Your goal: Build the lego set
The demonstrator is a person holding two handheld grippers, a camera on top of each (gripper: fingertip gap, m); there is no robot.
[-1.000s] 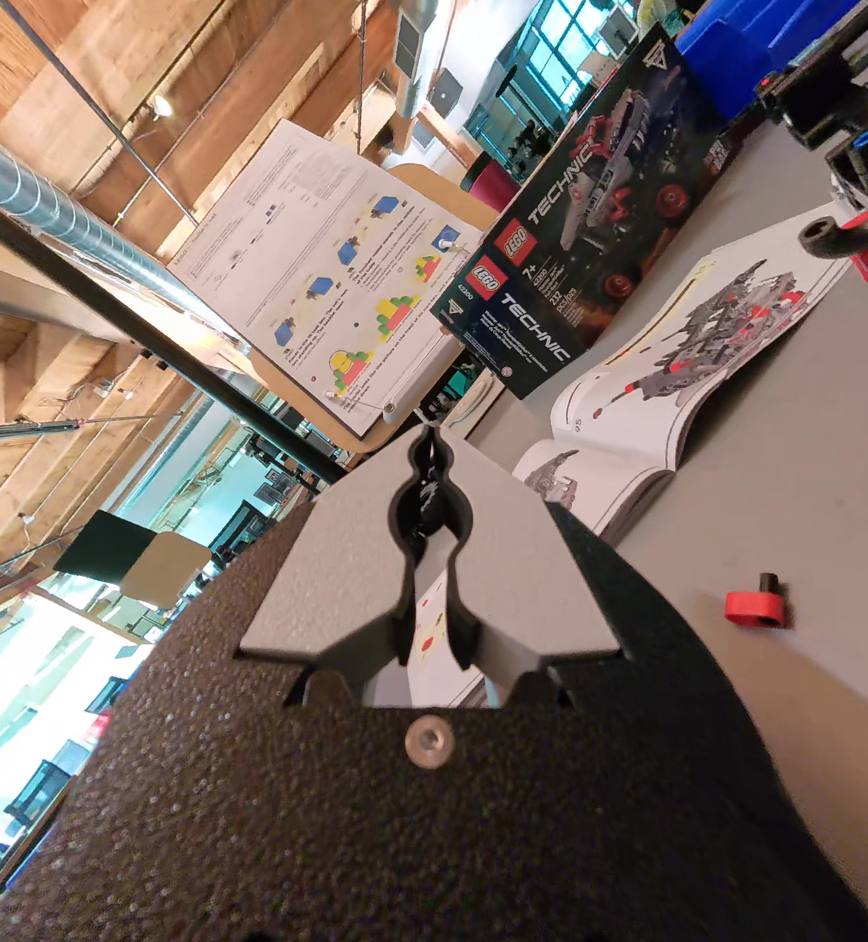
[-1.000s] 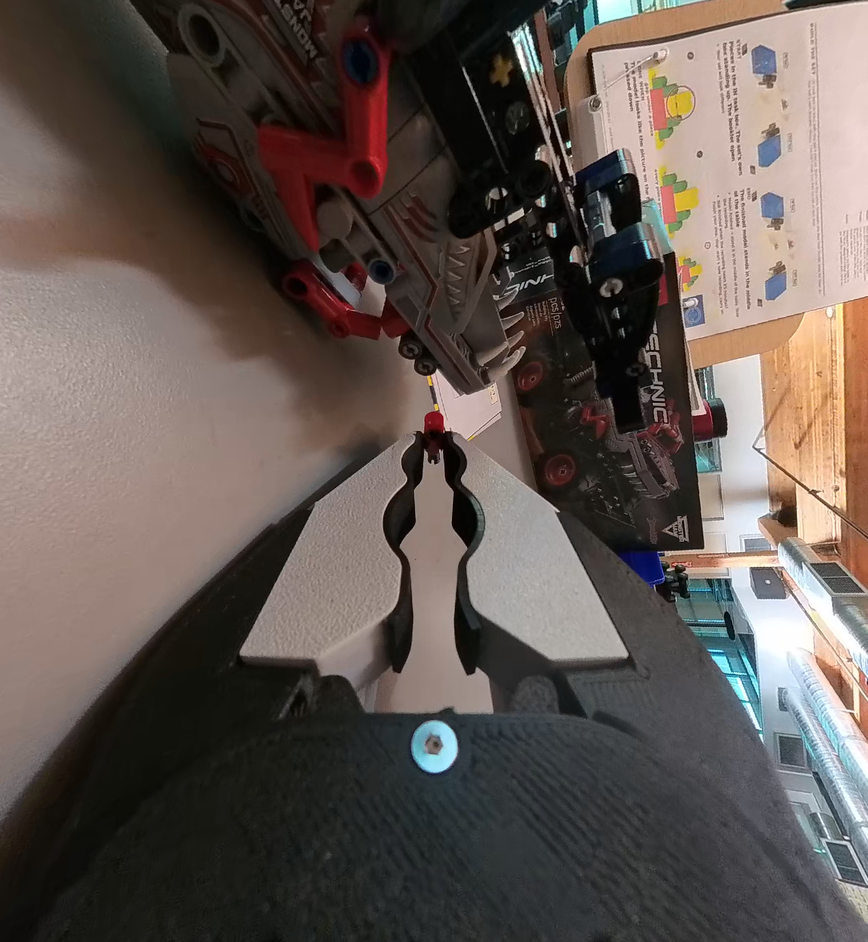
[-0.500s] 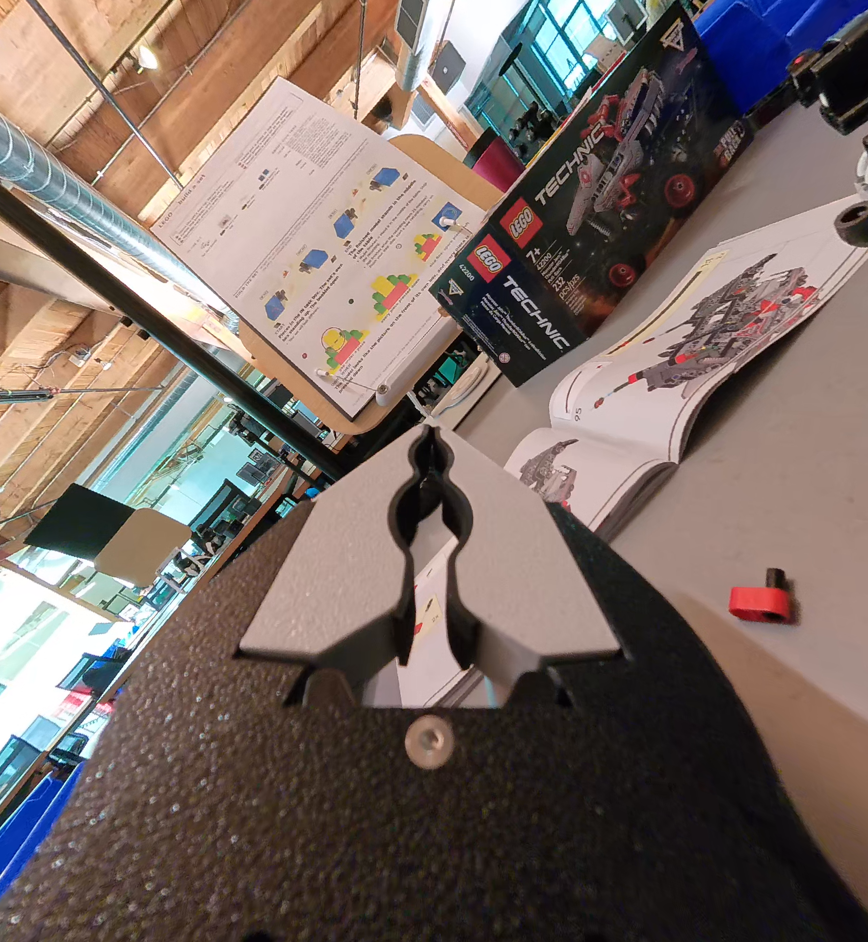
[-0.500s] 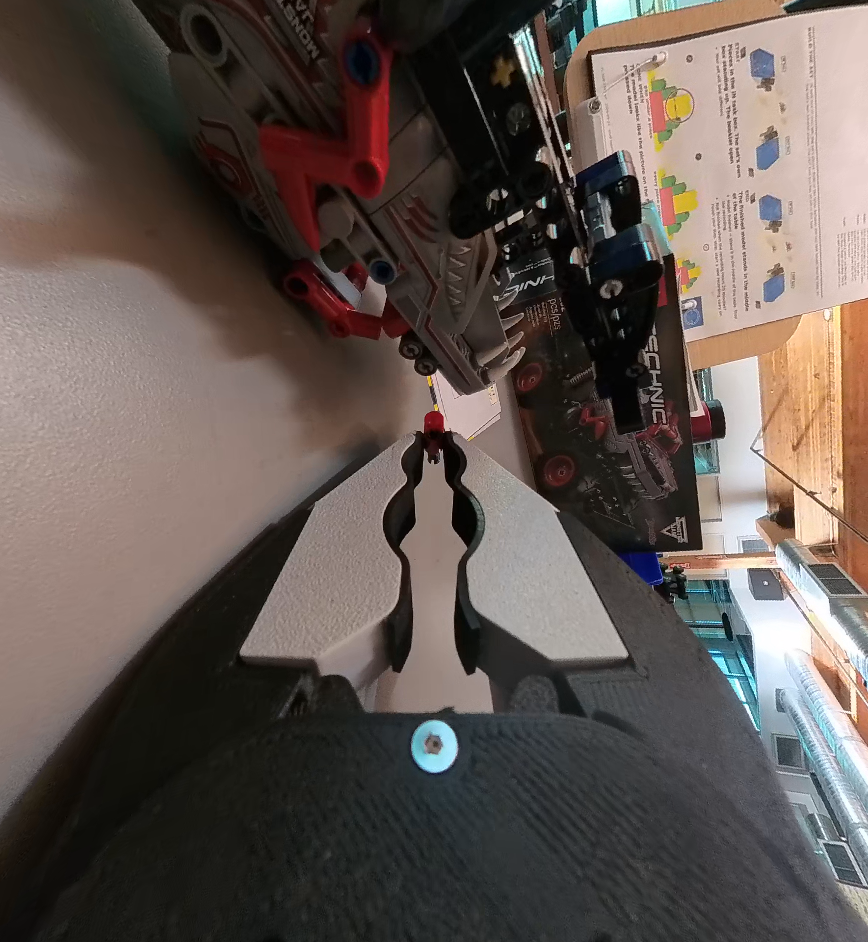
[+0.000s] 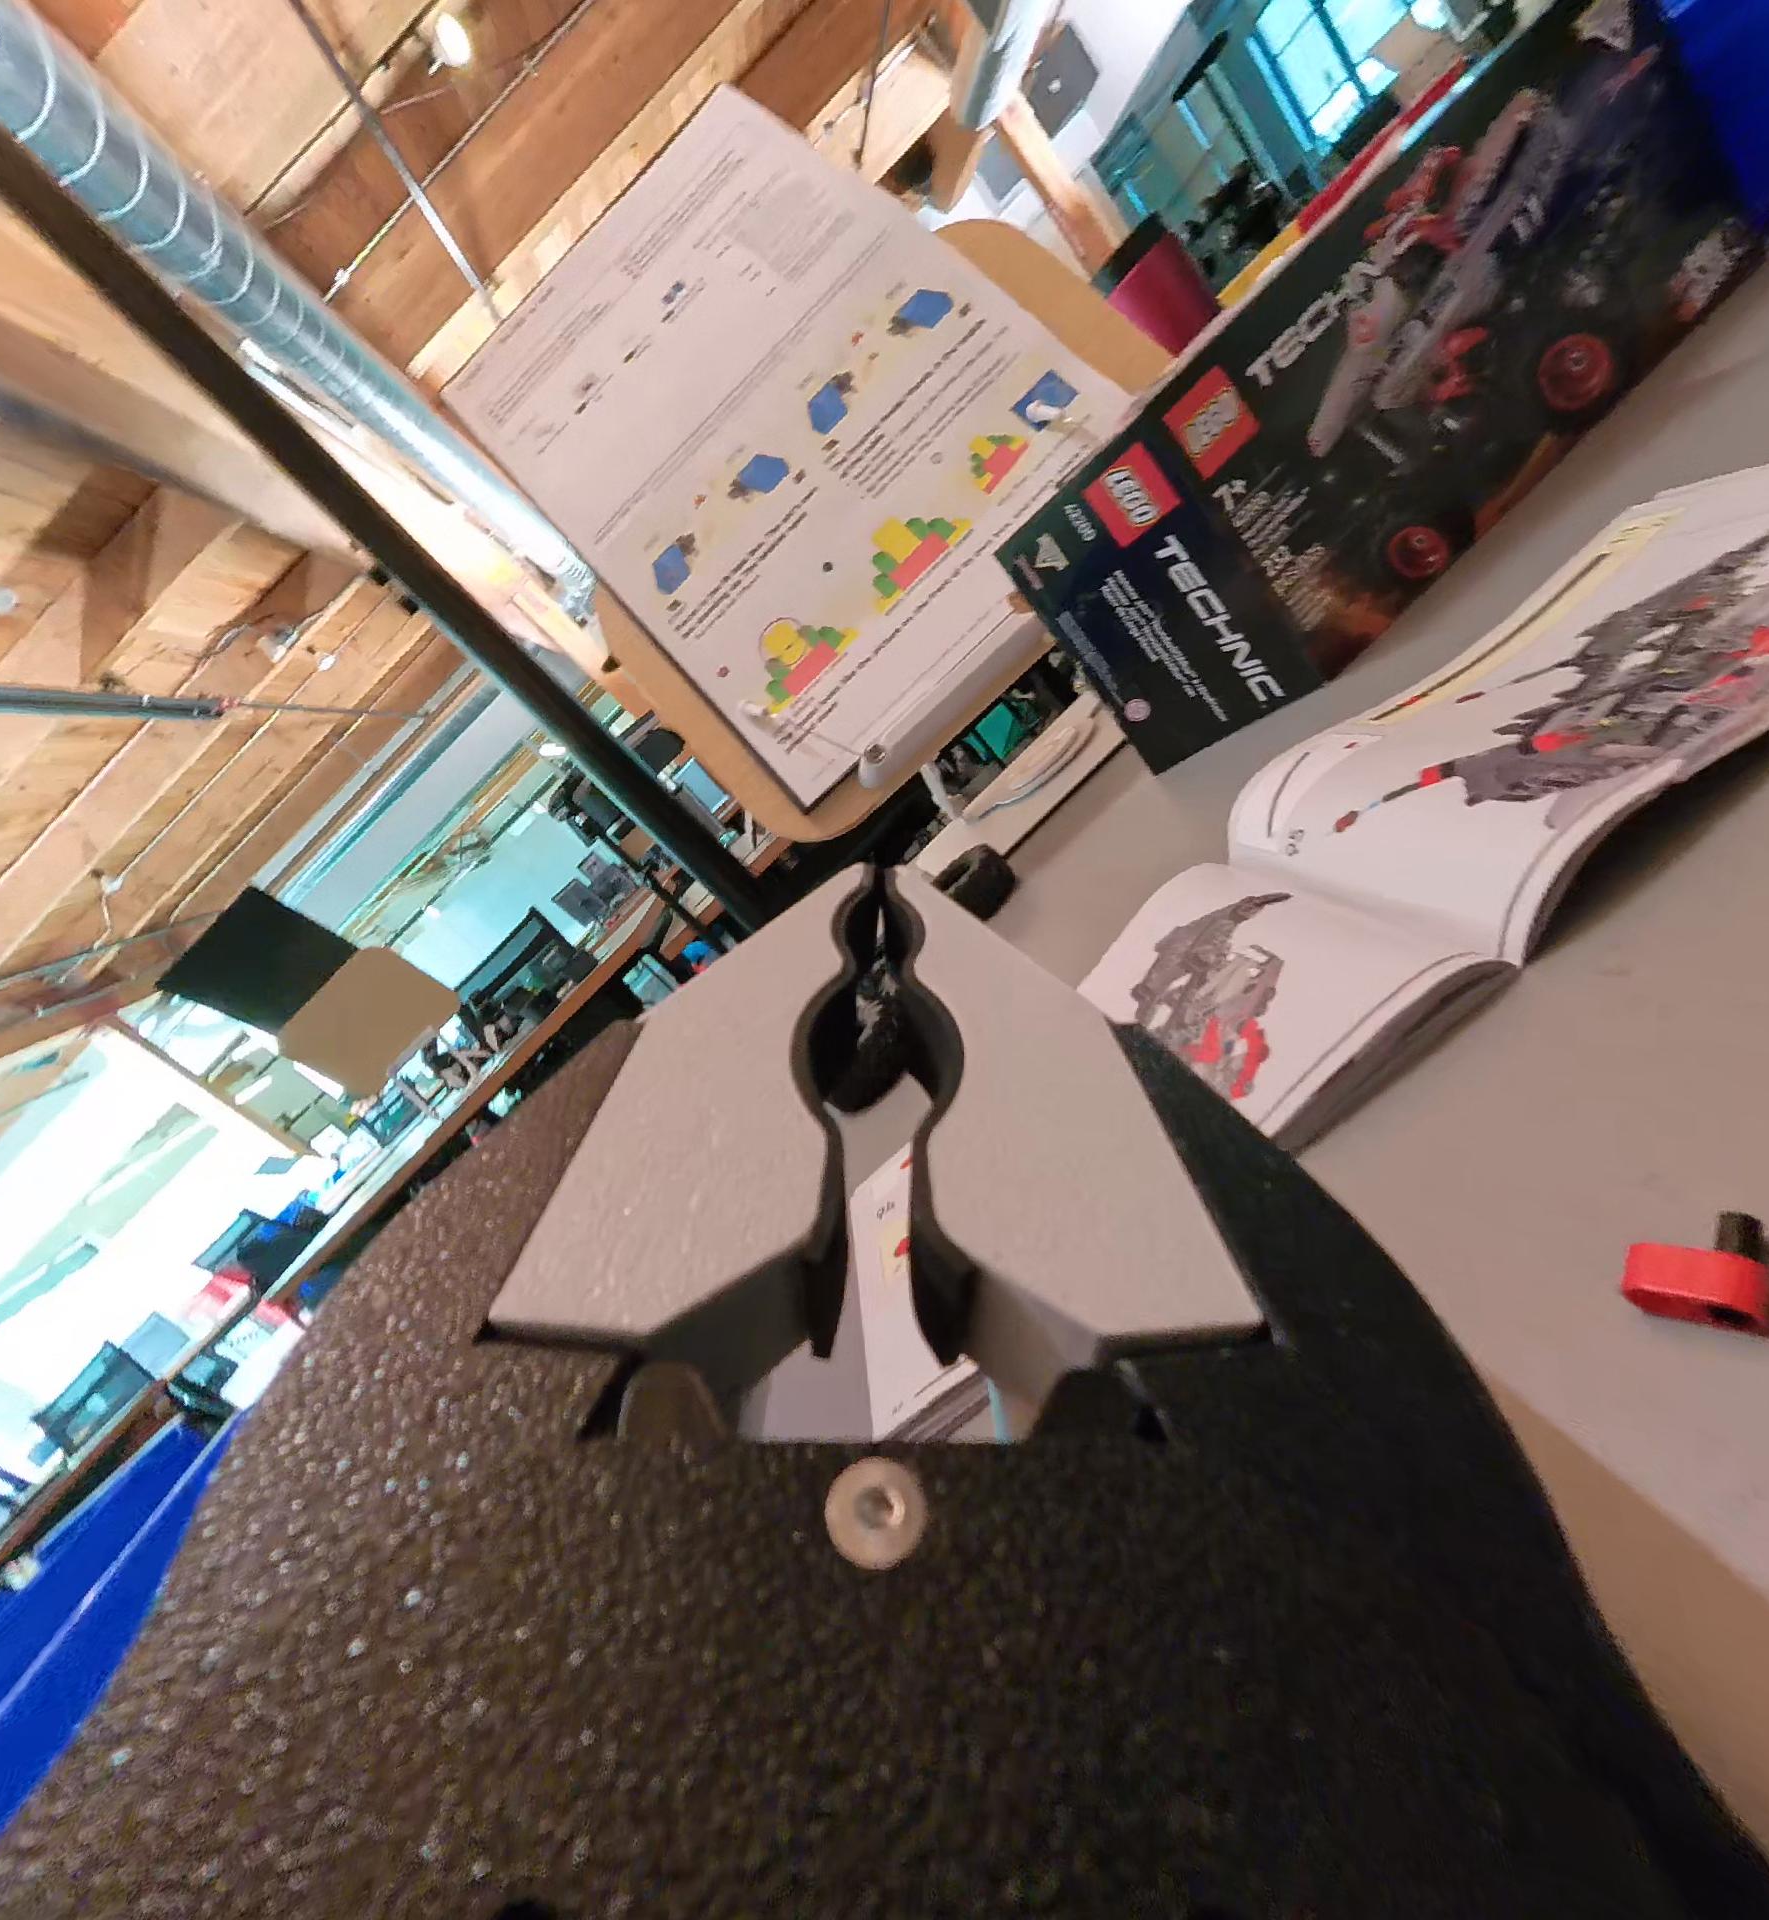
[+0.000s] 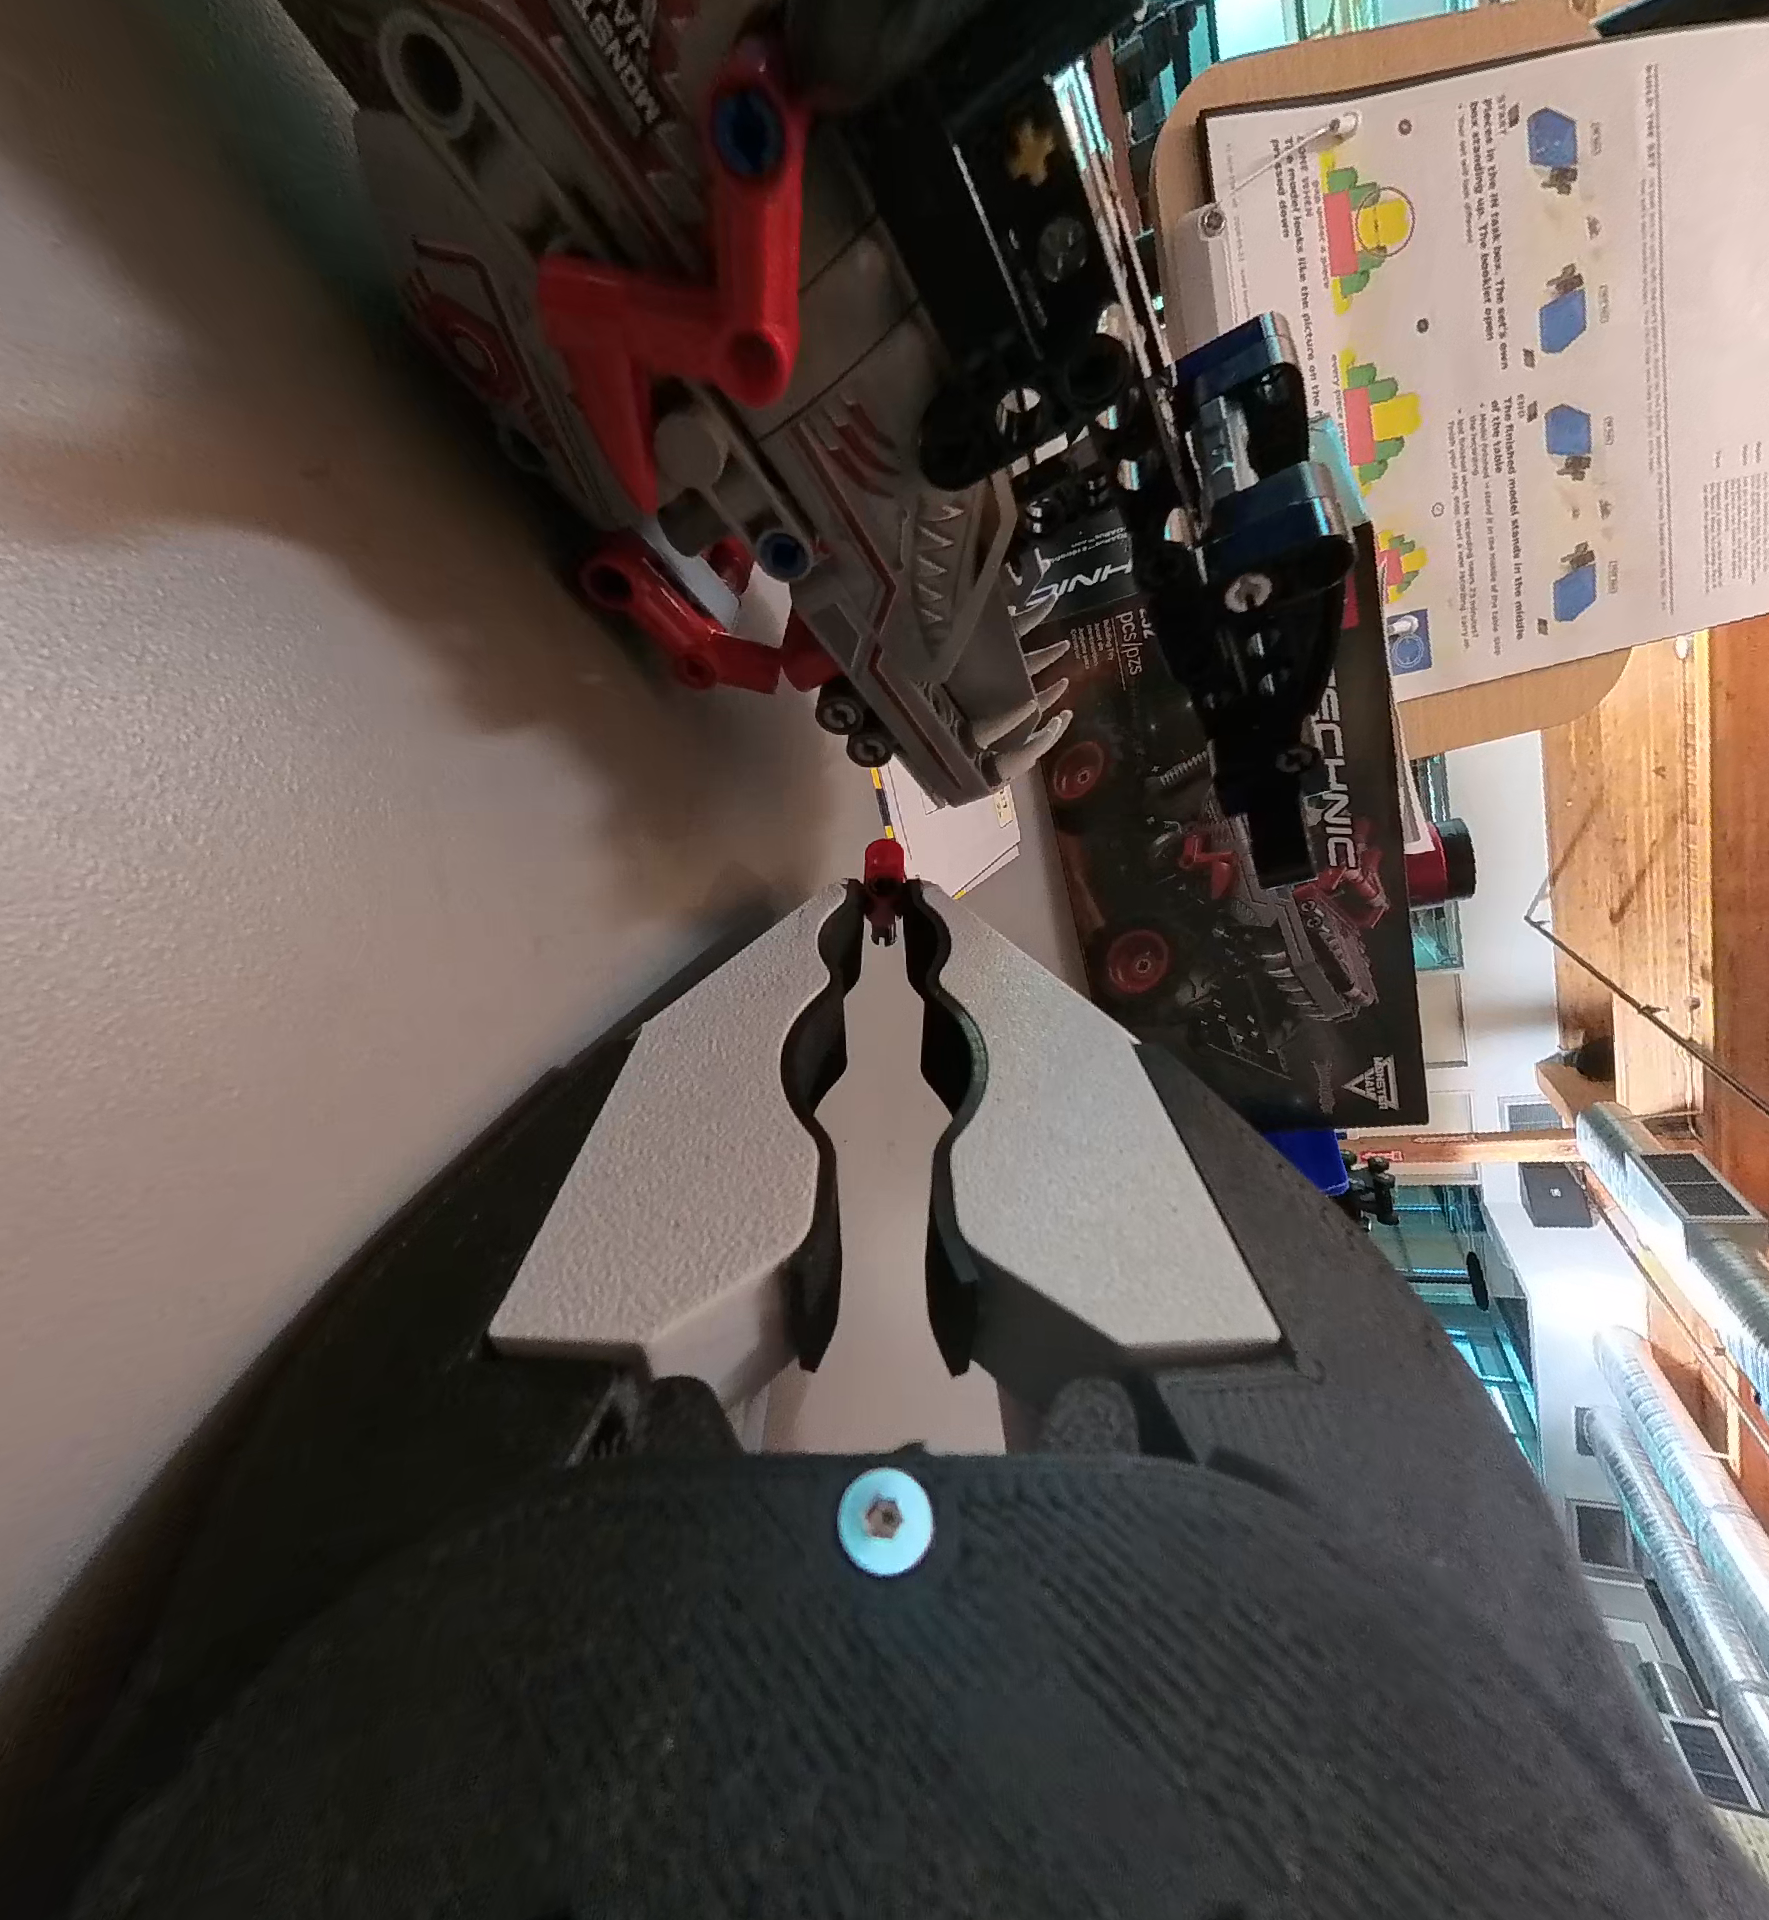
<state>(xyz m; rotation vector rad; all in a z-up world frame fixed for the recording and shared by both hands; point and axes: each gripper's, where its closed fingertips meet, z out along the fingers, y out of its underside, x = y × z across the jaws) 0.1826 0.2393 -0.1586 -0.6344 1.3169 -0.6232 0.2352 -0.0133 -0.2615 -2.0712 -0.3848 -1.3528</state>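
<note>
My left gripper [image 5: 882, 881] is shut, and a small dark piece [image 5: 867, 1023] shows in the round gap between its fingers. It hovers over the grey table [image 5: 1586, 1091], near the open instruction booklet [image 5: 1482, 790]. A red piece with a black pin [image 5: 1703, 1288] lies on the table to its right. My right gripper [image 6: 882, 896] is shut on a small red pin [image 6: 880, 864] that pokes out past the tips. It is a short way below the grey and red truck model [image 6: 755, 468], which lies on the table [image 6: 184, 831].
A black and blue assembly [image 6: 1249, 520] stands beside the model. The set's dark box [image 5: 1379, 436] [image 6: 1275, 914] stands at the back, next to a board with a printed sheet [image 5: 807, 468] [image 6: 1607, 312]. A black tyre [image 5: 975, 879] lies behind the left fingertips. A blue bin [image 5: 28, 1714] is at lower left. The grippers' ends are close to 30 cm from one another.
The left gripper has swung away from the model, which has left its view at the top right, and the black tyre has come into view. The right gripper has stayed still.
</note>
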